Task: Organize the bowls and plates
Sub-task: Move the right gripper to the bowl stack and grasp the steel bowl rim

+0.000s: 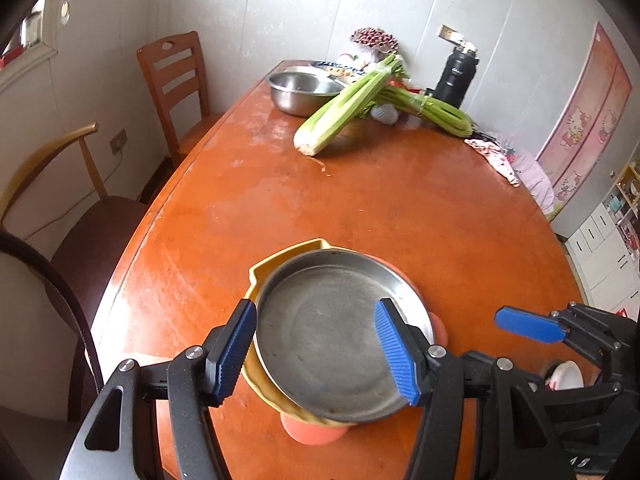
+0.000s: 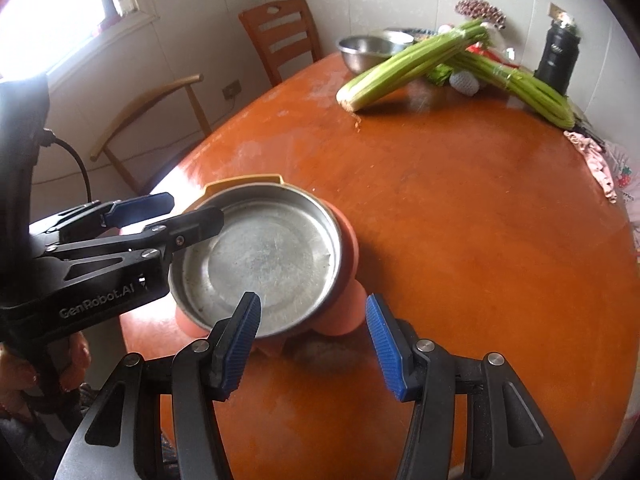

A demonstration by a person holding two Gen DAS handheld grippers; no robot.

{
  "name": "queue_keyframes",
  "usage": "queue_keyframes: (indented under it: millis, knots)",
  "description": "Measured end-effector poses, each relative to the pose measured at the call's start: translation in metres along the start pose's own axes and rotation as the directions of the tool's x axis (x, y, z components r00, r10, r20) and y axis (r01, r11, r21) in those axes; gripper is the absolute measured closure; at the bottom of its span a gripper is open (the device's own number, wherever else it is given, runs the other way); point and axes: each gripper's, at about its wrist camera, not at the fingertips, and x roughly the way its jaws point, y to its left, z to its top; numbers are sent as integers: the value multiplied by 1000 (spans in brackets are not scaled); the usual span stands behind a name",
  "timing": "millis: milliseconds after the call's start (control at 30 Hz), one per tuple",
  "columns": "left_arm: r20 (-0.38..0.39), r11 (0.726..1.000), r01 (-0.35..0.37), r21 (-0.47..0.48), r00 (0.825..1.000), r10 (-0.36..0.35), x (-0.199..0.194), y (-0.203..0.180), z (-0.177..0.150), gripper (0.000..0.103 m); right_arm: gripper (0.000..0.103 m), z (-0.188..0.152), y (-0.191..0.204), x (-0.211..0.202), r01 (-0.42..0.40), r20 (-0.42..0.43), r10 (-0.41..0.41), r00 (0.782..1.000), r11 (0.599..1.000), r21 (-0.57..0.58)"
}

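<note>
1. The counter (image 1: 360, 200) is a round orange-brown wooden top; two chairs (image 1: 176, 80) stand at its far left edge.
2. At the far side lie two bundles of celery (image 1: 344, 108), crossed over each other, touching a steel bowl (image 1: 300, 92) and near a black flask (image 1: 452, 76).
3. The steel plate (image 1: 320, 344) sits near my edge of the counter, stacked in a yellow dish (image 1: 280, 256) whose rim shows behind and left of it; both rest on a salmon-pink dish (image 2: 348, 316) that peeks out underneath.
4. My left gripper (image 1: 316, 348) has its jaws apart, astride the near-left part of the plate: one blue pad is outside the rim on the left, the other hangs over the plate's inner floor. I cannot tell whether either pad touches the metal.
5. My right gripper (image 2: 312, 340) has its jaws apart with nothing between them: the left pad overlaps the plate's near rim, the right pad is over bare counter beside the pink dish.
</note>
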Motion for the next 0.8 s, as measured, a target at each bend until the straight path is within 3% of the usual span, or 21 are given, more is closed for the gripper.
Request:
queue_keyframes:
  millis: [167, 400, 700, 800]
  knots:
    - [17, 999, 23, 46, 1000, -24, -17, -26, -8, 36, 45, -19, -17, -32, 14, 56, -16, 998, 999, 37]
    - [-1, 985, 124, 122, 992, -125, -30, -81, -29, 35, 41, -71, -58, -72, 81, 91, -91, 992, 991, 110]
    - [-115, 930, 297, 217, 954, -278, -21, -161, -70, 35, 40, -146, -111, -101, 171, 55, -187, 981, 962, 215]
    - [-150, 916, 325, 236, 943, -296, -18, -178, -80, 35, 40, -167, -122, -104, 181, 43, -196, 980, 956, 233]
